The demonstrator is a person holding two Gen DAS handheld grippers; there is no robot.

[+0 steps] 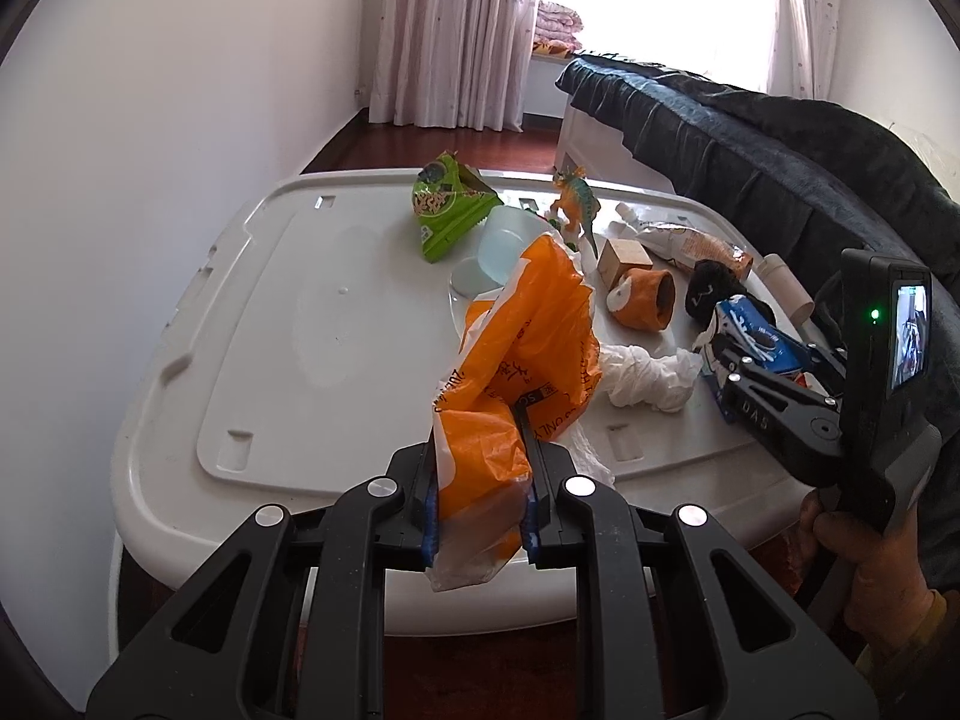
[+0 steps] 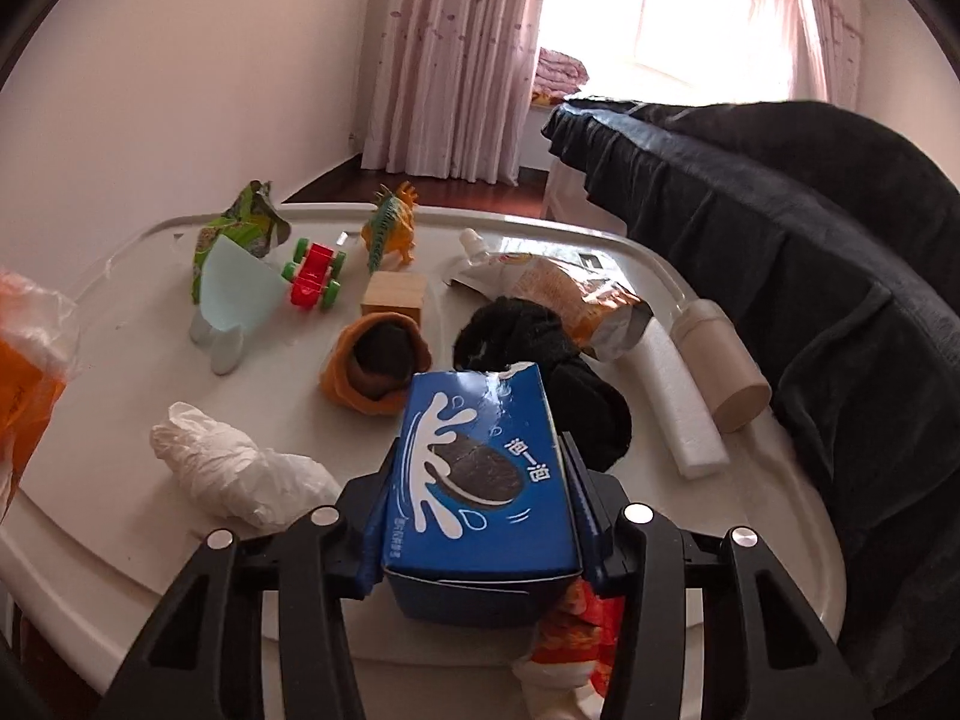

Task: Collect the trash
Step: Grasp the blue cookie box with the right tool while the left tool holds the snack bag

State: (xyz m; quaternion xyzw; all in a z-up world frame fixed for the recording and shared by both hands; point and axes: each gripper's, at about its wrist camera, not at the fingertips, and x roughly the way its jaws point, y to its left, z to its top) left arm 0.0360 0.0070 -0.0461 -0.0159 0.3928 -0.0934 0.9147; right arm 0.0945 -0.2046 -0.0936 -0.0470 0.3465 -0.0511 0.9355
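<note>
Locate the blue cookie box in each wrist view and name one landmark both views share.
Left wrist view: the blue cookie box sits at the right, between the right gripper's fingers, beside the crumpled white tissue.
Right wrist view: the box fills the bottom centre, with the right gripper closed on its sides.
Shared landmark: the orange sock, just beyond the box.

left gripper point(image 1: 480, 480): clamped on orange bag point(image 1: 528, 348) | right gripper point(image 2: 480, 516): apparently gripping blue box point(image 2: 480, 480)

Home bedroom, bed point(image 1: 750, 138), curtains point(image 1: 456, 30)
</note>
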